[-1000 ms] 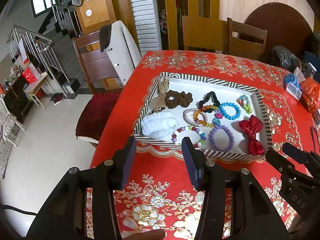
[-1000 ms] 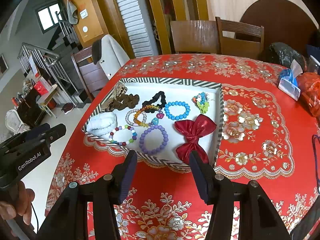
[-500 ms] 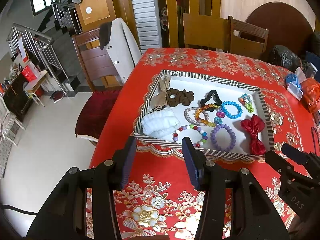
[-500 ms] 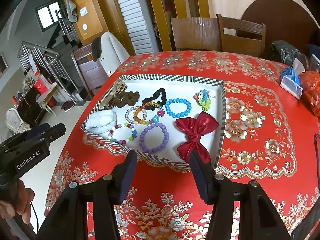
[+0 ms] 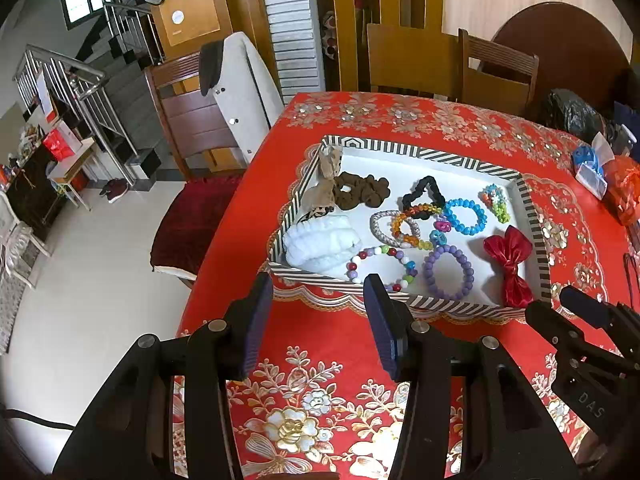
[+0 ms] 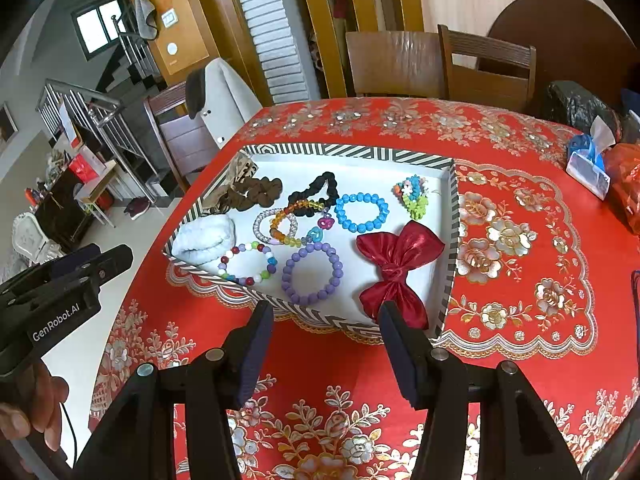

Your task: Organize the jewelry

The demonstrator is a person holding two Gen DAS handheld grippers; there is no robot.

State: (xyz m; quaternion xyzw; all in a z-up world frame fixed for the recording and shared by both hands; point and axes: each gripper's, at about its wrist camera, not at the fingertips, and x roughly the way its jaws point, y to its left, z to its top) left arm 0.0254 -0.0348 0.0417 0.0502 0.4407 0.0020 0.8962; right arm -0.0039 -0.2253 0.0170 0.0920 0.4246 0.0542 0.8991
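Both grippers are held above the red floral tablecloth (image 5: 320, 360), short of the near wall of the shallow white tray with a black-and-white striped rim (image 5: 400, 300). That stand-off gives each wrist camera a full look at the tray's contents, which probably explains the hold.

Left gripper (image 5: 318, 312): jaws wide apart, nothing between them. Ahead of and partly between the jaws lies the multicoloured round-bead bracelet (image 5: 382, 264). Ahead and off its left jaw sits the fluffy white fabric scrunchie (image 5: 320, 242) against the tray wall.

Right gripper (image 6: 326, 340): jaws equally wide, empty. Directly ahead, between the jaws, lies the purple round-bead bracelet (image 6: 312, 274). Just ahead of its right jaw lies the glossy red satin bow (image 6: 396, 264), its lower tail reaching the near rim.

Farther ahead of both:
- a blue bead bracelet (image 6: 362, 212)
- an amber bead bracelet (image 6: 286, 226) overlapping a clear crystal bracelet (image 6: 262, 224)
- a black scrunchie (image 6: 316, 192)
- a brown scrunchie (image 6: 260, 192)
- a small bright bead cluster (image 6: 414, 196)

All pieces lie inside the tray, loosely mingled; several touch or overlap at the centre. This would fit either items gathered into the tray as wanted or a heap awaiting sorting. The pictures do not settle which.
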